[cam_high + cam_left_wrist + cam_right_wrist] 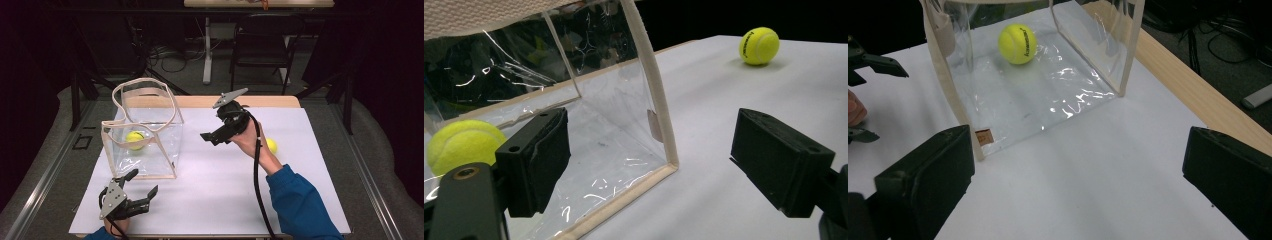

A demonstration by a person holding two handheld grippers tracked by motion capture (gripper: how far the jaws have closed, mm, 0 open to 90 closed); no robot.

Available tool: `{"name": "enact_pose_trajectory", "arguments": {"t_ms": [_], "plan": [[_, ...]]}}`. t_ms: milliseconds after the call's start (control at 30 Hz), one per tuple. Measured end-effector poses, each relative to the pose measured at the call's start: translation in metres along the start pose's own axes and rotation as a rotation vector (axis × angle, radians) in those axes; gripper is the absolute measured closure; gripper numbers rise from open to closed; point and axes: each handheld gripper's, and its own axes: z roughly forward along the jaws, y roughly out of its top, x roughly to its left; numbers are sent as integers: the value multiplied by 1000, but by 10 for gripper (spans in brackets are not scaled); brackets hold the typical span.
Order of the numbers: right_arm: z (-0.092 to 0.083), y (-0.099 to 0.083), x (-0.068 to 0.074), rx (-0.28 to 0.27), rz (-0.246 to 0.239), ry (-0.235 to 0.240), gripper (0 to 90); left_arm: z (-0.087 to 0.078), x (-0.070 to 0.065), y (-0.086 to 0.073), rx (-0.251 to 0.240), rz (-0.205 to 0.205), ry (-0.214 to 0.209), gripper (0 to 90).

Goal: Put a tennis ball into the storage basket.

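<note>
A clear plastic bag (167,145) with beige trim stands open on the left of the white table sheet (225,195). One yellow tennis ball (136,139) lies inside it, seen through the wall (461,145) (1018,43). A second tennis ball (271,145) rests on the sheet behind the right hand (759,45). My left gripper (144,182) is open, low near the bag's front corner (659,115). My right gripper (210,138) is open and held above the sheet, right of the bag, pointing at the bag's side (1048,95).
The wooden table edge (260,101) runs along the far side (1193,85). A black chair (262,45) and cables stand on the floor beyond. One fingertip of the left gripper (883,64) shows at the left of the right gripper view.
</note>
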Motion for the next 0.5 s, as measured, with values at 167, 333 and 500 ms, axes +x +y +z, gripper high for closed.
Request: {"name": "enact_pose_trajectory", "arguments": {"t_ms": [167,333,500], "plan": [[-3,-15,-1,14,3,-8,0,0,-1,0,2,2,-1,158],[-5,-28,-1,25,8,-13,0,1,-1,0,3,1,-2,158],[-6,-44,1,36,5,-6,2,0,-1,0,2,5,-2,158]]}}
